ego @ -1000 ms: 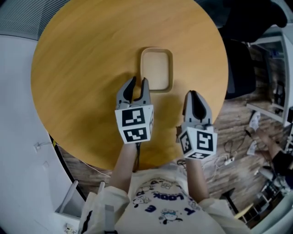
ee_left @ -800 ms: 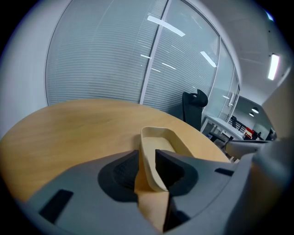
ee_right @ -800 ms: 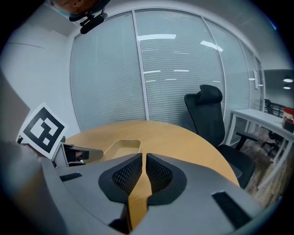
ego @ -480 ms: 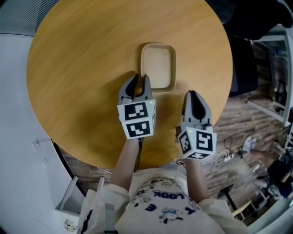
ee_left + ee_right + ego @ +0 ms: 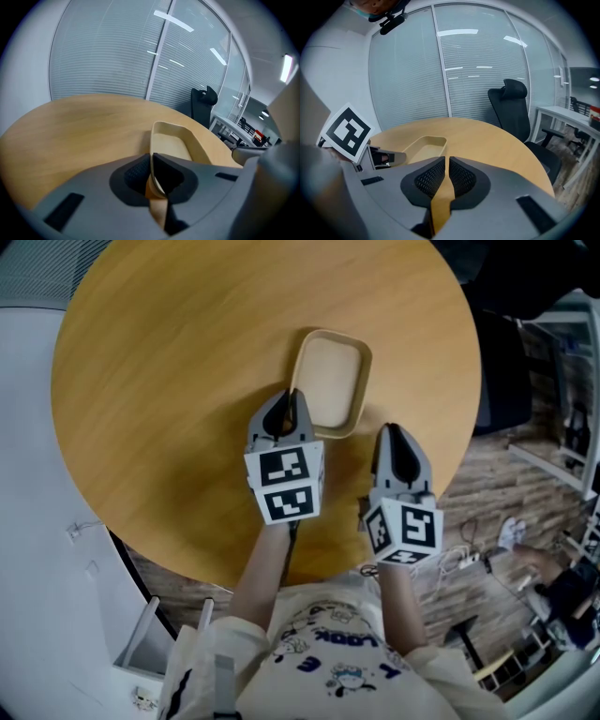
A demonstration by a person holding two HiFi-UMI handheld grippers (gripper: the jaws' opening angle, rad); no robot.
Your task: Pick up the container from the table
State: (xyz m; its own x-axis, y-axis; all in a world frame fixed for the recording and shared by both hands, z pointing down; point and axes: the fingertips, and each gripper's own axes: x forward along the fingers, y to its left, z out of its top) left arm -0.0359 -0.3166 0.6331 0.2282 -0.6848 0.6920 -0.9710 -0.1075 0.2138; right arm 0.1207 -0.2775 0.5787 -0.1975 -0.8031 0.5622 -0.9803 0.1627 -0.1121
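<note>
A second ago the left gripper [image 5: 289,401] had its fingers [image 5: 133,174] spread just short of the container [image 5: 330,381], which lay square on the bench [image 5: 169,362]. Now those fingers are closed on the container's near left rim, and the container has swung so that its far end leans to the right. In the left gripper view the thin rim runs straight between the two dark pads, with the shallow beige basin opening out beyond them and a little to the right. Whether the far end is touching the bench or clear of it cannot be told. The right gripper [image 5: 394,435] has hardly moved. It hovers over the bench's near edge, beside the container's near right corner but apart from it, its fingers [image 5: 429,179] pressed together on nothing. The bench is round, with a light wood top. Past it stands a glass wall with lowered blinds [image 5: 483,75], a black office chair [image 5: 513,108] and a white desk [image 5: 562,115], and below is a dark plank floor [image 5: 487,493].
</note>
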